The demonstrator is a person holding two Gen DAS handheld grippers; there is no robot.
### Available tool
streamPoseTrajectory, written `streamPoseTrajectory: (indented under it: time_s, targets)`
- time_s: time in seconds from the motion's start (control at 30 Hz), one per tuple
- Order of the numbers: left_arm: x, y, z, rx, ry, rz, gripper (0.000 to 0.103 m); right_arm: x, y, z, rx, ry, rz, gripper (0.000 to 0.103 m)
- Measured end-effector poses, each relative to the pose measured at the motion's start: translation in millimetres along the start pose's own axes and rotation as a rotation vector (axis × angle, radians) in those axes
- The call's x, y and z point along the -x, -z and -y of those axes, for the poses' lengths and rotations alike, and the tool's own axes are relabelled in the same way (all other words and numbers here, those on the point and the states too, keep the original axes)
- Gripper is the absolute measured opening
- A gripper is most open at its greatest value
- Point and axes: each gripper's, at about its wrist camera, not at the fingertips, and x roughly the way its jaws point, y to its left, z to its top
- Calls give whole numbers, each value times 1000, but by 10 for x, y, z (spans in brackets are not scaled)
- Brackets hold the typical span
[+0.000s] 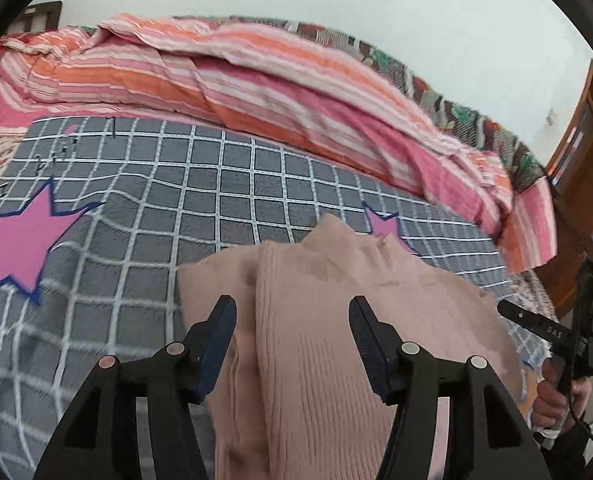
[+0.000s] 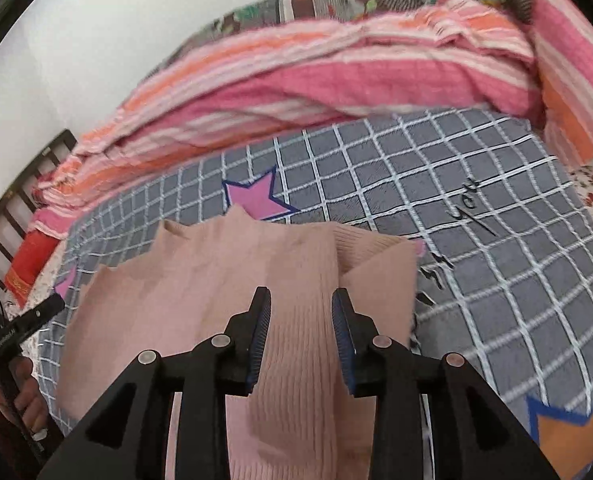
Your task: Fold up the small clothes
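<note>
On the grey white-checked blanket with pink stars (image 1: 224, 184), near its front edge: a small pale-pink ribbed knit garment (image 1: 316, 320), partly folded, one ribbed panel lying lengthwise over the flatter layer beneath. Behind it, a heaped pink-and-orange striped quilt (image 1: 256, 80).

Left gripper (image 1: 292, 308) spread wide above the knit, jaws apart, nothing between them. Right gripper (image 2: 301, 300) narrower but also parted, straddling the raised ribbed strip, pads seemingly not yet pinching; contact hard to confirm from this angle.

Likely trouble from here:
- Closing on the top panel only, leaving the lower layer behind and undoing the fold.
- Catching the blanket along with the knit, since both are soft and lie flush.
- Uneven pull between the two sides, skewing the edges; stretchy rib knit probably prone to slumping and bunching.
- Dragging toward the near edge, risking a slide off the bed.
</note>
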Motion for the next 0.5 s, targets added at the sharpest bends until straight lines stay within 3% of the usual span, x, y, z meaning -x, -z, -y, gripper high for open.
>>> streamPoseTrajectory:
  time_s: [0.07,0.13,0.27,0.3,0.37,0.5]
  targets:
    - [-157,-48,10,-4,-27,-22,56,-158,-52,-31,16,23,-25,31]
    - [-346,-96,-32,4,-49,-69,49,-334,-109,-46,30,78,-59,31]
    - [-549,-157,-127,42,-36,-114,28,-547,-164,-38,37,124,-99,31]
    - [-582,-168,-141,50,-28,-121,17,-590,-171,-32,34,126,-109,30]
    - [-648,-180,-151,58,-19,-138,9,-680,-192,-38,35,133,-132,10]
    - [-603,-223,-187,66,8,-80,7,-655,-239,-66,42,81,-89,6]
